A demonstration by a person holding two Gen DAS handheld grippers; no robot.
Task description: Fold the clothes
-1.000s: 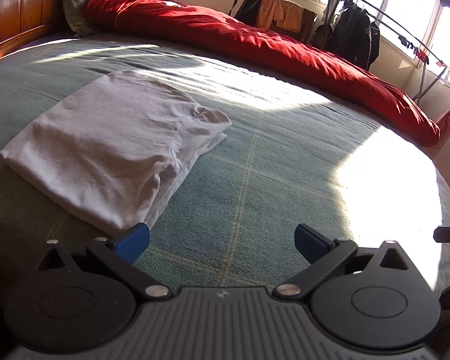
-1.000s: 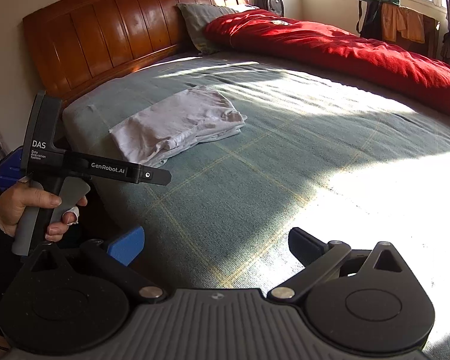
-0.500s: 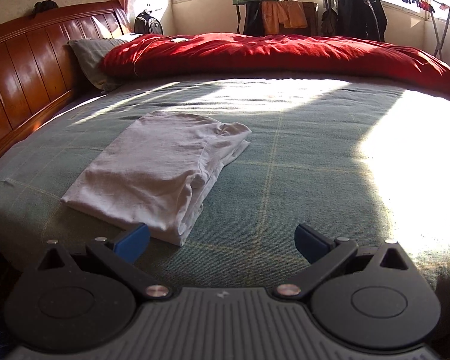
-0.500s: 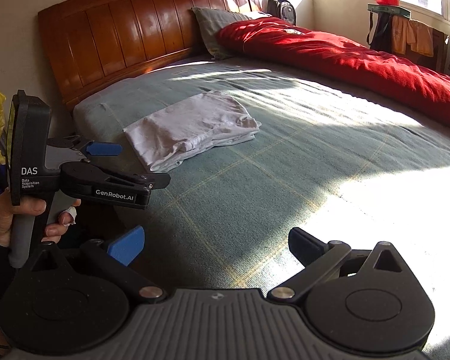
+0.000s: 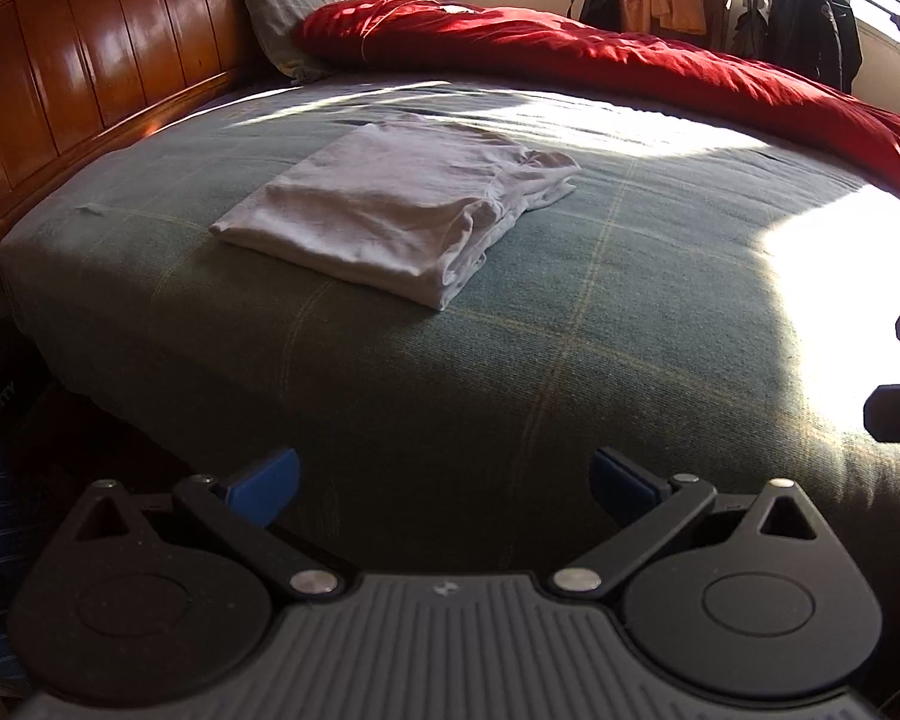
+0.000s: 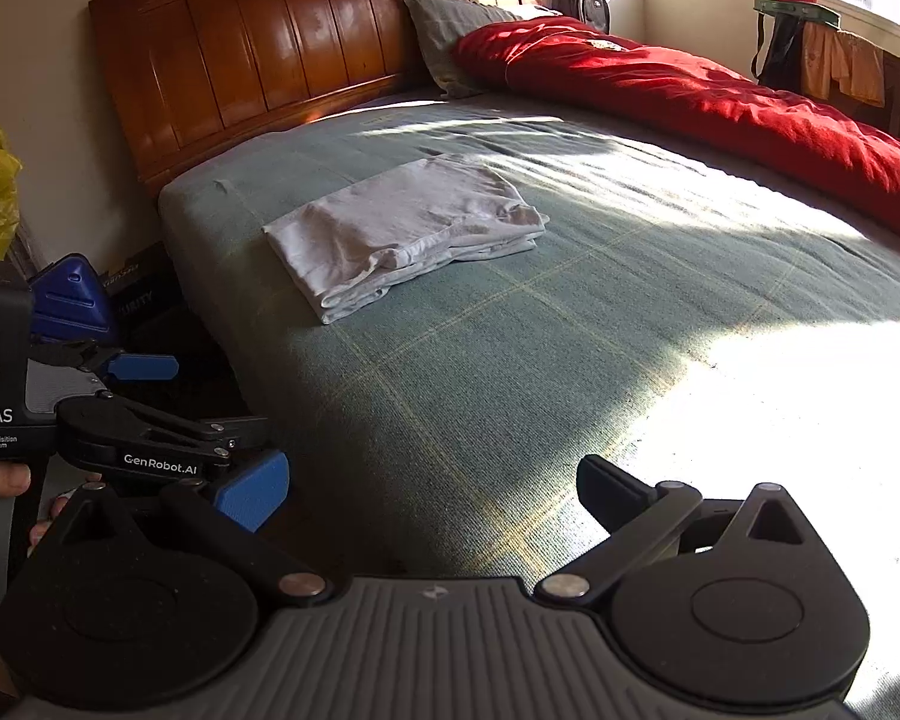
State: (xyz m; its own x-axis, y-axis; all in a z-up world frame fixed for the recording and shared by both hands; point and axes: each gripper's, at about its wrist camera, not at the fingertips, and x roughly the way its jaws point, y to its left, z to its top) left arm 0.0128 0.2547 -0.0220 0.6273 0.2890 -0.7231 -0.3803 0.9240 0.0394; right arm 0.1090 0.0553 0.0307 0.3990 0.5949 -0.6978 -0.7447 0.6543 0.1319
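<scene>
A white garment point(image 5: 402, 216) lies folded into a flat rectangle on the green checked bedcover point(image 5: 570, 324), near the headboard side; in the right wrist view the same folded garment point(image 6: 408, 228) sits left of centre. My left gripper point(image 5: 444, 480) is open and empty, held back off the bed's near edge, well short of the garment. My right gripper point(image 6: 432, 486) is open and empty too, over the bed's near edge. The left gripper point(image 6: 144, 396) also shows at the left of the right wrist view, held by a hand point(image 6: 0, 480).
A red duvet point(image 5: 630, 60) runs along the far side of the bed, with a grey pillow point(image 5: 288, 12) by the wooden headboard point(image 6: 282, 48). Clothes hang on a rack point(image 5: 810, 18) by the window. Dark boxes point(image 6: 144, 294) stand on the floor beside the bed.
Both grippers have drawn back from the bed, so the folded garment looks smaller and farther. The left gripper has sunk lower and turned. The garment has not moved.
</scene>
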